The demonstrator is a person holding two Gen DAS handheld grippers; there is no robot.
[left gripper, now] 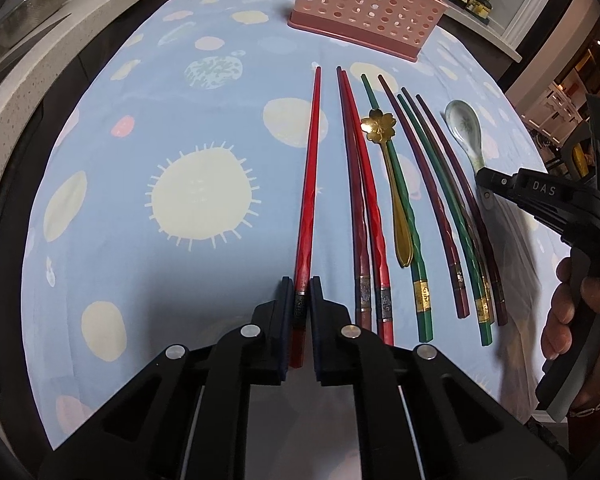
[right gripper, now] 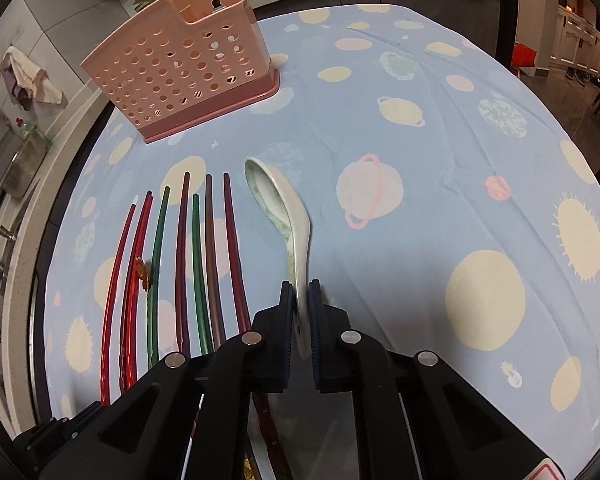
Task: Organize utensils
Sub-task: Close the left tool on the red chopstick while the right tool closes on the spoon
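Pink perforated caddy (right gripper: 180,76), contents unseen; left tongs (left gripper: 301,286) clamping red chopstick (left gripper: 310,176), right tongs (right gripper: 300,292) clamping ceramic spoon (right gripper: 278,204).

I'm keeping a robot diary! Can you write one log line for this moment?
left gripper: shut on red chopstick | right gripper: shut on ceramic spoon | pink holder: nothing placed yet

Planet-print blue tablecloth (right gripper: 420,128), pale countertop (left gripper: 16,92), white cabinets (right gripper: 580,40)

right claw (right gripper: 300,300) clamps ceramic spoon (right gripper: 278,204) handle — tablecloth (right gripper: 440,128) beneath.
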